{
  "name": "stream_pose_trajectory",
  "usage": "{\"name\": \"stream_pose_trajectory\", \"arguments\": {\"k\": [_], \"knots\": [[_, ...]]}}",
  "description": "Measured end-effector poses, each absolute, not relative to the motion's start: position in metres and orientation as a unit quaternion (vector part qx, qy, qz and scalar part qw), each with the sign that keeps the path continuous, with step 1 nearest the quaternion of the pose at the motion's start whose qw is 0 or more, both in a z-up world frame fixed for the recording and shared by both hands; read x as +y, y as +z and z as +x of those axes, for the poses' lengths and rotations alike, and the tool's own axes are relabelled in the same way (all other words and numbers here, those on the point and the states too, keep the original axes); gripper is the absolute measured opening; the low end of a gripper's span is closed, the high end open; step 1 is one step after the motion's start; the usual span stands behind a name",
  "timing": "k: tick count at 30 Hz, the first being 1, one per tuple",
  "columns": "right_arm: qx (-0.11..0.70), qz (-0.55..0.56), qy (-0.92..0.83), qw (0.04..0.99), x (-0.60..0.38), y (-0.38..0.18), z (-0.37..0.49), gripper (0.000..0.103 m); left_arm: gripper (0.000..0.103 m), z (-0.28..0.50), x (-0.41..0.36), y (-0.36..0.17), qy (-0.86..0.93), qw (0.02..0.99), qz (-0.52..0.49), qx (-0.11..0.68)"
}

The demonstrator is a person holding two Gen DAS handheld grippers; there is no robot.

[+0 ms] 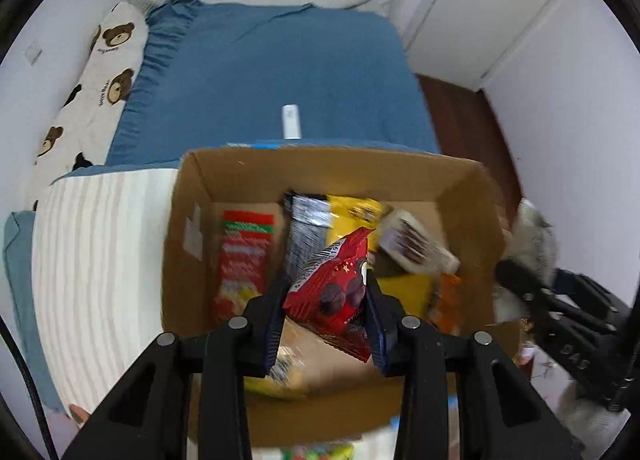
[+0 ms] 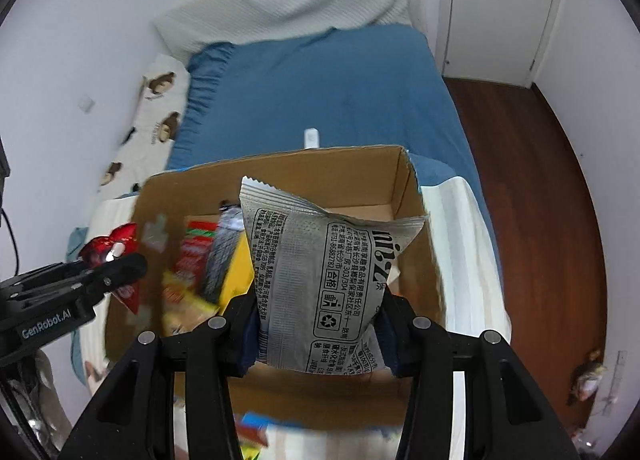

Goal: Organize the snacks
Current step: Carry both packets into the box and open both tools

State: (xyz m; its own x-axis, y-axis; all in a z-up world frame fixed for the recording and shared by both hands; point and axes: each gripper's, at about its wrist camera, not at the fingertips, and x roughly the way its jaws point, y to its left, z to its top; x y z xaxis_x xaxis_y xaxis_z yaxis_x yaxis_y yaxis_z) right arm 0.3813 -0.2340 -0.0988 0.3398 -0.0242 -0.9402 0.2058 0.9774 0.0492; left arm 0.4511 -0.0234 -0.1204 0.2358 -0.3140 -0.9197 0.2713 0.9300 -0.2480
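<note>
A red snack packet (image 1: 334, 300) printed with dark round chocolates is pinched between the pads of the left tool (image 1: 326, 314), hanging above the open cardboard box (image 1: 192, 244). The right tool (image 2: 320, 320) is clamped on a puffy silver packet (image 2: 320, 272) covered in black print, also held over the box, near its right wall. From the left camera the right tool shows at the far right edge, blurred; from the right camera the left tool (image 2: 116, 266) appears at the left with the red packet's end sticking up out of its tips.

Inside the box lie a red and green packet (image 1: 244, 260) by the left wall, a dark striped packet (image 1: 306, 232) next to it, a yellow bag (image 1: 356, 216) and a white and brown packet (image 1: 416, 248) leaning toward the right wall.

The box sits on a white striped cloth (image 1: 92, 260) at the foot of a bed with a blue sheet (image 1: 280, 72). A small white object (image 1: 291, 122) lies on the sheet just behind the box. A bear-print pillow (image 1: 88, 92) runs along the wall, and a white door (image 2: 500, 8) stands beyond the wooden floor (image 2: 540, 188).
</note>
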Motion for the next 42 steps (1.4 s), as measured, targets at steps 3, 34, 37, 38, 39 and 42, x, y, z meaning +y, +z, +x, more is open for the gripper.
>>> {"name": "stream_pose_trajectory", "arguments": {"k": [3, 34, 37, 38, 39, 42], "knots": [[0.585, 0.081, -0.085, 0.803, -0.248, -0.115, 0.405, 0.050, 0.034, 0.475, -0.022, -0.141, -0.161, 0.779, -0.003, 0.606], [0.547, 0.069, -0.086, 0.830, -0.221, -0.079, 0.328, 0.094, 0.094, 0.392, 0.015, -0.096, -0.130, 0.838, 0.005, 0.530], [0.525, 0.072, -0.078, 0.844, -0.210, -0.061, 0.305, 0.094, 0.094, 0.367, 0.027, -0.074, -0.130, 0.855, -0.002, 0.502], [0.519, 0.076, -0.076, 0.848, -0.206, -0.057, 0.298, 0.094, 0.094, 0.358, 0.031, -0.068, -0.132, 0.860, -0.005, 0.493], [0.513, 0.081, -0.073, 0.851, -0.202, -0.052, 0.290, 0.094, 0.094, 0.348, 0.035, -0.063, -0.132, 0.864, -0.006, 0.486], [0.502, 0.095, -0.063, 0.857, -0.183, -0.048, 0.263, 0.094, 0.094, 0.323, 0.047, -0.057, -0.130, 0.871, -0.007, 0.474]]}}
